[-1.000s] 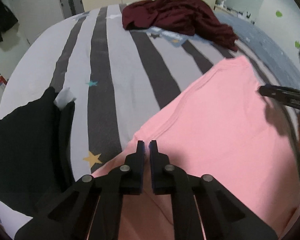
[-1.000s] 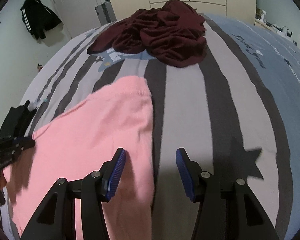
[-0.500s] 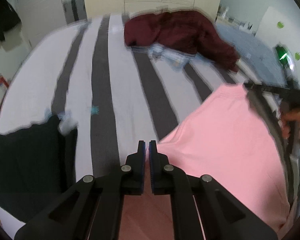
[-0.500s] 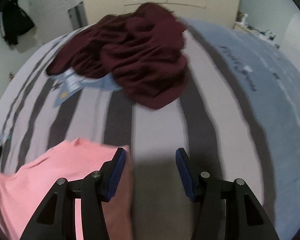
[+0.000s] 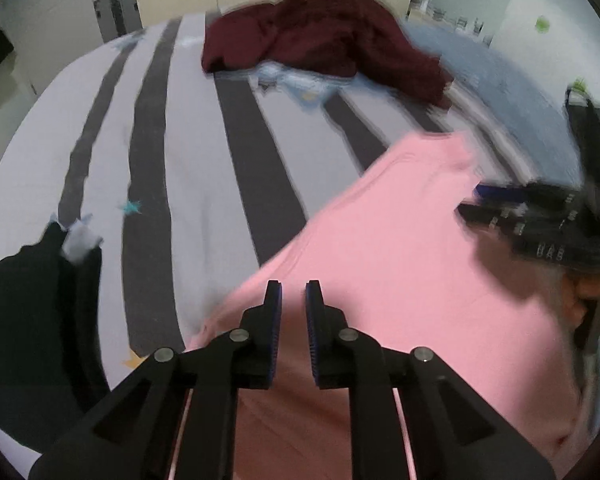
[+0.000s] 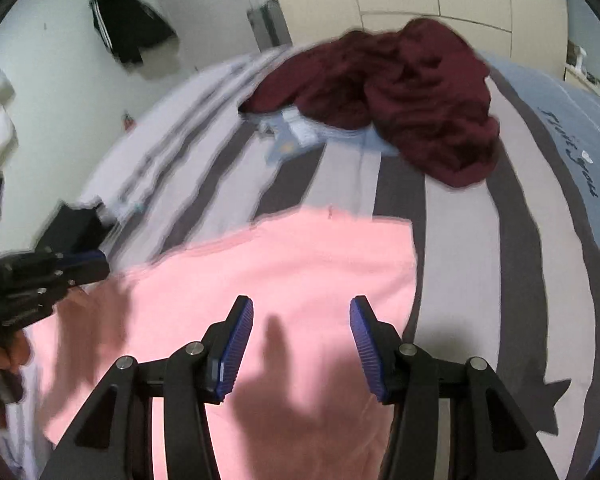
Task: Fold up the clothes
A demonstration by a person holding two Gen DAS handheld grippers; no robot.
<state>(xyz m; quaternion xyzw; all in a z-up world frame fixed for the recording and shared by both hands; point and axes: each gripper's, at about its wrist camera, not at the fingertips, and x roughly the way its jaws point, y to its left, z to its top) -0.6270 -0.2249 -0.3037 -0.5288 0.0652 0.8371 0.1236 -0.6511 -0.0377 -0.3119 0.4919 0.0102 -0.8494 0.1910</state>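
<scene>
Pink shirt (image 5: 400, 280) lying flat on the striped bed (image 5: 188, 152), nearest of all, spread under both tools and already squared off into a rough rectangle with a straight far edge and a crisp right corner. Judged partly folded: sleeves not visible, presumably tucked under; at least one further fold likely outstanding. Cloth smooth, thin, few wrinkles; edges blurred, so seams not readable. Left gripper (image 5: 293, 300) directly over the near-left edge of the shirt, jaws opening, a narrow gap between the pads, no cloth seen pinched between them. Right gripper (image 6: 301, 320) above the right half of the shirt, jaws roughly half apart, nothing between them, only shadow on the fabric below. Black garment (image 5: 32, 300) just left of the shirt at the bed edge, apparently folded and finished, though hard to confirm. Farther up the bed, well apart from the shirt, maroon garment (image 6: 400, 92) in a crumpled heap, clearly not yet folded, partly covering a pale blue item (image 6: 296, 136). Remaining work judged: finish pink shirt, then maroon heap.
</scene>
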